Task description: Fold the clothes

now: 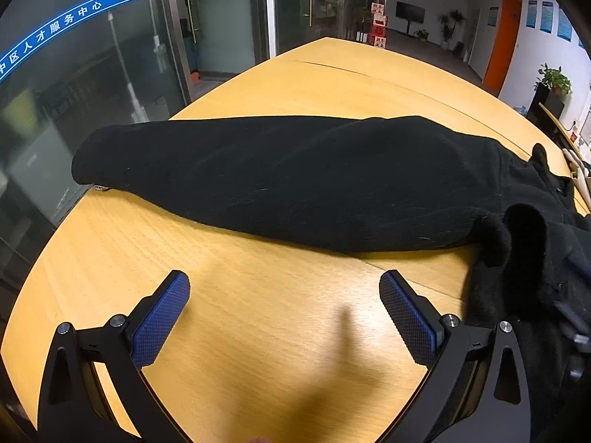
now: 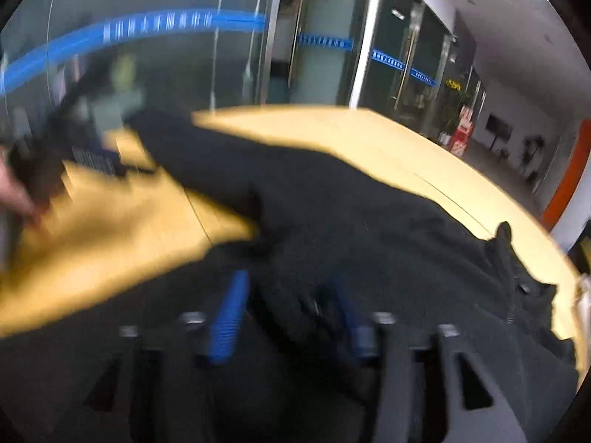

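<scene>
A black fleece garment (image 1: 314, 181) lies on the wooden table (image 1: 258, 332), one sleeve stretched out to the left and its body bunched at the right. My left gripper (image 1: 284, 288) is open and empty, just above bare table in front of the sleeve. In the blurred right wrist view the same garment (image 2: 369, 229) covers the table (image 2: 332, 129). My right gripper (image 2: 288, 295) sits over the garment's near edge with black fabric bunched between its blue pads (image 2: 229, 317); the jaws stand partly closed on it.
The table's left edge (image 1: 62, 221) drops off towards glass office walls. A seam (image 1: 369, 74) crosses the far tabletop. White items (image 1: 580, 173) lie at the far right edge. A hand (image 2: 14, 192) shows at the left of the right wrist view.
</scene>
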The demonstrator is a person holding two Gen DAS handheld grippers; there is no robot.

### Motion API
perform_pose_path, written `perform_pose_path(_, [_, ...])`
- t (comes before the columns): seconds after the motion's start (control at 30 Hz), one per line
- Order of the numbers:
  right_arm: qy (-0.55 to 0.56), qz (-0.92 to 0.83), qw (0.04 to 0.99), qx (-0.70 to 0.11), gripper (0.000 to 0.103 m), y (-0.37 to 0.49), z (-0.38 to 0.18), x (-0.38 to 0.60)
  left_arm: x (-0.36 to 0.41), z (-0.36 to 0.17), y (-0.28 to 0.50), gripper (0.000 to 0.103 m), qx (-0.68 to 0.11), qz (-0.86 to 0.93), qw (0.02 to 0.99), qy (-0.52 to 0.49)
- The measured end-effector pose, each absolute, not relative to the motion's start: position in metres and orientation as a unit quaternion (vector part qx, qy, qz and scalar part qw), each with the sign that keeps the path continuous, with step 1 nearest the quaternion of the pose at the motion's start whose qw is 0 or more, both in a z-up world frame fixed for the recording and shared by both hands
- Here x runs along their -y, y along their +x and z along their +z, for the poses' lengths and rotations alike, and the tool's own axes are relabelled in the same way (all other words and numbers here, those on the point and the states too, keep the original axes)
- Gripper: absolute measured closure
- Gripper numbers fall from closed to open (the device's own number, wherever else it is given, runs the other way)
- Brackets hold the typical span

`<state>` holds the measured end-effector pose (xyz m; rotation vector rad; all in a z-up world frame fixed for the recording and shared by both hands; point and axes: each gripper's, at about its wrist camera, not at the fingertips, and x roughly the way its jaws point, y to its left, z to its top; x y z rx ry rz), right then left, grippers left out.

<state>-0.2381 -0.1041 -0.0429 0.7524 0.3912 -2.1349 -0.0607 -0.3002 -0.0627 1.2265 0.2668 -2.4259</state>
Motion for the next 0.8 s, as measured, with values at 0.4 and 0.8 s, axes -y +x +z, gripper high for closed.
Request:
perform_pose_path(0.4, [0.368, -0.863, 0.336, -0.082, 0.030, -0.267, -0.060, 0.106, 0.364, -0.069, -0.089, 0.000, -0.109, -0.855, 0.249, 0.442])
perform_pose_path(0.8, [0.348, -0.895, 0.279, -0.003, 0.015, -0.212, -0.045, 0.016, 0.496, -0.099, -0.105, 0.000, -0.188, -0.823, 0.306, 0.441])
